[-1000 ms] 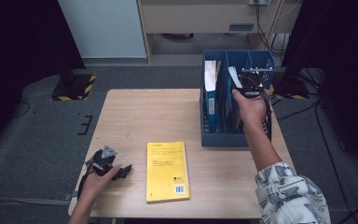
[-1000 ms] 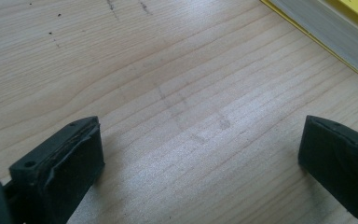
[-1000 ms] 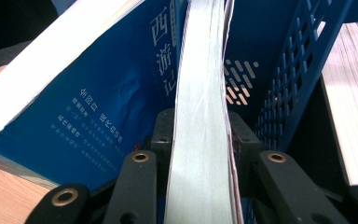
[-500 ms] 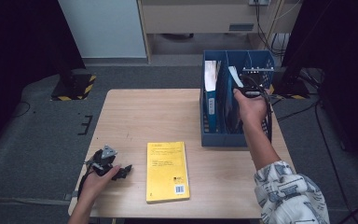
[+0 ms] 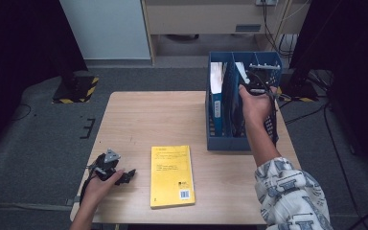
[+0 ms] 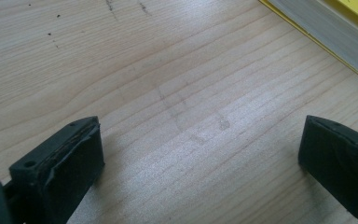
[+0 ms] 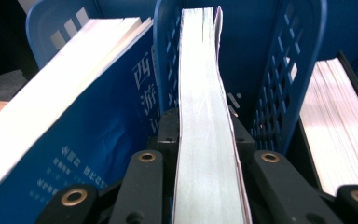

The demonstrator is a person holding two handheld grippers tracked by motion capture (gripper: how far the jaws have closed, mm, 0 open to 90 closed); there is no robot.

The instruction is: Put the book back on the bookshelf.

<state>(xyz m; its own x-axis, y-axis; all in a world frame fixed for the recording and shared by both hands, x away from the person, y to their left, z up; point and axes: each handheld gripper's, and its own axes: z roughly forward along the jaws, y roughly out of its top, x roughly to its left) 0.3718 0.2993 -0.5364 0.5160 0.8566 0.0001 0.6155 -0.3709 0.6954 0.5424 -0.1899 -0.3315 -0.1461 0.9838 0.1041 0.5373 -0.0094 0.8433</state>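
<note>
A blue file rack [image 5: 230,143] stands at the table's right side. My right gripper [image 5: 255,87] reaches into it from above and is shut on a book [image 7: 203,116] standing in the middle compartment, its page edge facing the camera between the black jaws. That book [image 5: 242,73] leans slightly. A blue-covered book [image 7: 98,126] leans in the neighbouring compartment. A yellow book [image 5: 171,175] lies flat near the table's front. My left gripper [image 5: 124,175] rests on the wood to its left, jaws open with bare table between them [image 6: 200,149]. The yellow book's edge [image 6: 326,28] shows beyond them.
Another book with pale pages [image 7: 340,121] stands in the rack's third compartment. The wooden table [image 5: 148,120] has bare space at its middle and back left. Cables [image 5: 287,96] hang behind the rack, and grey floor surrounds the table.
</note>
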